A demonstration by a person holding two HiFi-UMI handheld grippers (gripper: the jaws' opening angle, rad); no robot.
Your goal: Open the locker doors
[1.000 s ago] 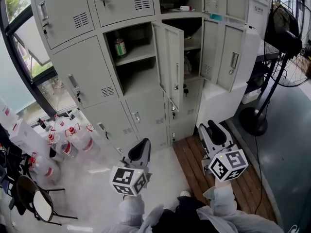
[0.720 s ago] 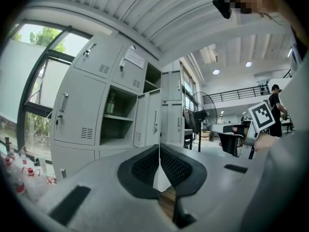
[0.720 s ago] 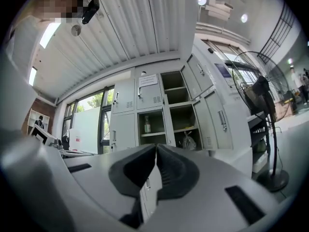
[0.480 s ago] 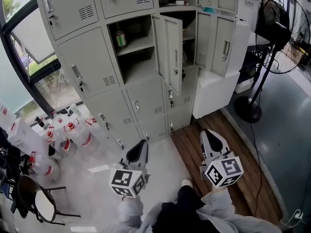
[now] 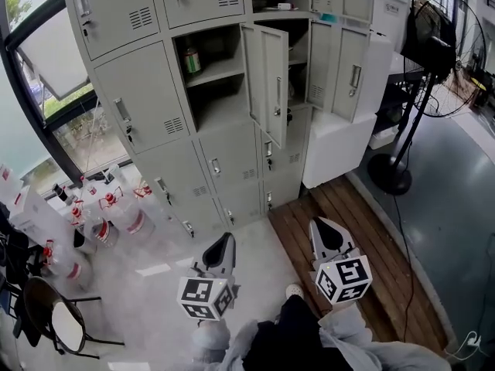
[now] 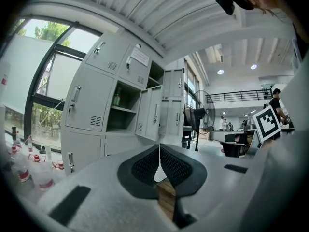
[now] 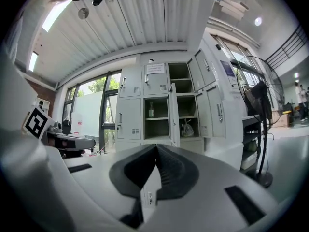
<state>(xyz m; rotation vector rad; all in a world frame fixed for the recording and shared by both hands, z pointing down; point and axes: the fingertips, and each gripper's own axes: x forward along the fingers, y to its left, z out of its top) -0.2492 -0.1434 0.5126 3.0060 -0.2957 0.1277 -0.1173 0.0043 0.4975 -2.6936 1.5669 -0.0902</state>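
Grey steel lockers (image 5: 147, 107): middle doors swung open, left column closed. Left gripper (image 5: 224, 243), right gripper (image 5: 324, 229) jaws pressed together, empty.

Bright daylight from window (image 5: 45, 62) at left; light even, shadows soft. Head view sharp, straight lines bent near edges. Gripper views: strong fisheye, black corners, nearest foreground blurred. Ceiling lamps (image 6: 220, 72) glare slightly.
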